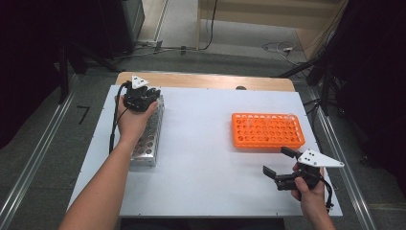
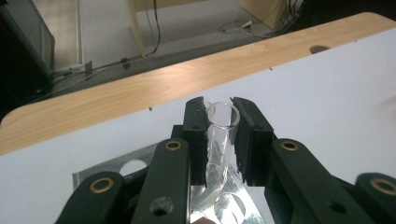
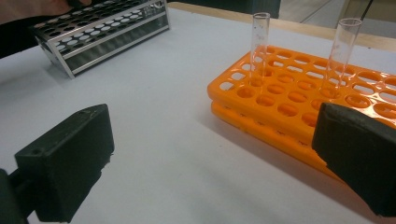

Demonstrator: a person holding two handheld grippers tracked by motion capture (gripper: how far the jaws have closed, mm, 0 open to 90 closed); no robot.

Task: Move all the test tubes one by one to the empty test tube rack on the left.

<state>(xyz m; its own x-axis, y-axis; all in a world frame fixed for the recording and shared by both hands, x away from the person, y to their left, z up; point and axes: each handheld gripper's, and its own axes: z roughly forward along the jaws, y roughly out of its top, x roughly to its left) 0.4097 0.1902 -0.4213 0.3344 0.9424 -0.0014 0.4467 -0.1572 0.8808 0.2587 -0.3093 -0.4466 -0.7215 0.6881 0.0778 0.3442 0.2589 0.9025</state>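
Observation:
My left gripper (image 1: 143, 93) sits over the far end of a metal tube rack (image 1: 148, 139) at the table's left. In the left gripper view its jaws (image 2: 223, 126) are shut on a clear glass test tube (image 2: 221, 133) that stands upright in the metal rack (image 2: 224, 205). An orange tube rack (image 1: 268, 130) lies at the right. In the right gripper view two clear tubes (image 3: 259, 46) (image 3: 341, 51) stand in the orange rack (image 3: 299, 102). My right gripper (image 1: 277, 160) hovers open just in front of it, nothing between its fingers.
The white table top (image 1: 206, 158) rests on a wooden table whose far edge (image 1: 206, 80) shows. Cables (image 1: 282, 48) run over the floor beyond. A metal rail (image 1: 340, 158) runs along the right side.

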